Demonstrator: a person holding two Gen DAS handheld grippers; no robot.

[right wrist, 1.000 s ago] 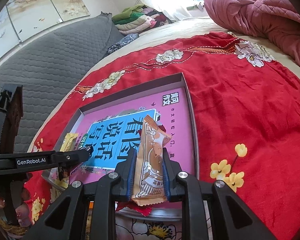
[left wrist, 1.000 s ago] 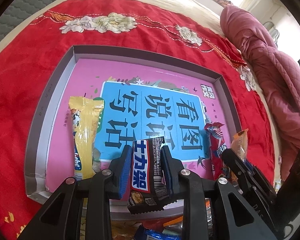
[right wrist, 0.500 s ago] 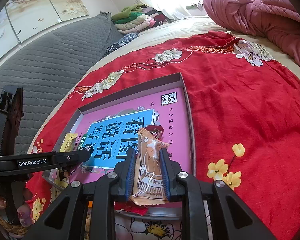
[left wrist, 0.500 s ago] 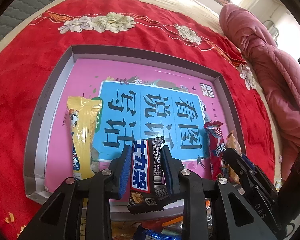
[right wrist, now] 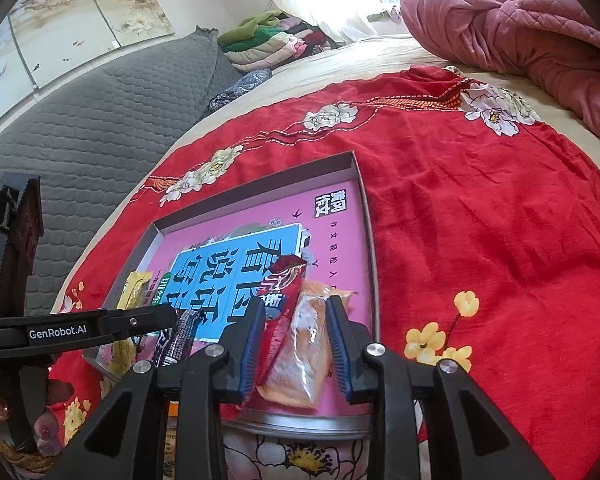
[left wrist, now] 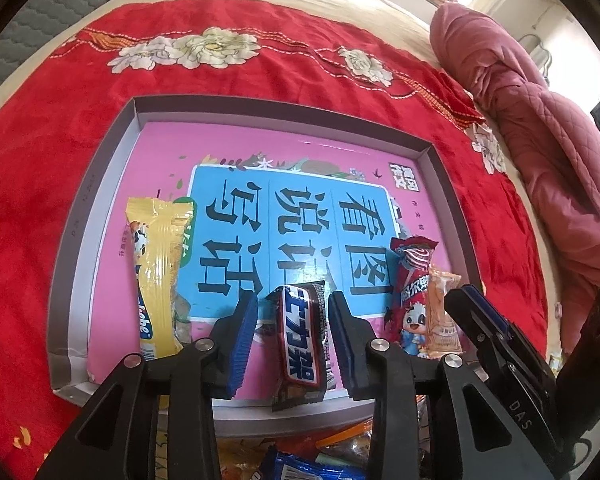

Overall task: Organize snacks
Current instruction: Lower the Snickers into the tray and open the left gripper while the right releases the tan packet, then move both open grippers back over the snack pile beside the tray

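Note:
A shallow grey box (left wrist: 100,184) with a pink and blue printed floor lies on the red bedspread. In it lie a yellow snack bar (left wrist: 156,276), a dark chocolate bar (left wrist: 302,340), a red snack packet (left wrist: 410,288) and an orange packet (left wrist: 440,320). My left gripper (left wrist: 292,338) is open, its jaws apart on either side of the chocolate bar. My right gripper (right wrist: 296,344) is open around the orange packet (right wrist: 300,360), which lies in the box (right wrist: 364,240) beside the red packet (right wrist: 280,300).
More wrapped snacks (left wrist: 300,460) lie in a pile below the box's near edge. A pink quilted duvet (left wrist: 540,152) is heaped at the right. A grey padded headboard (right wrist: 80,128) and folded clothes (right wrist: 268,44) stand beyond the bedspread.
Both grippers lowered their snacks into the box and opened. The chocolate bar and the orange packet now lie released between the spread jaws.

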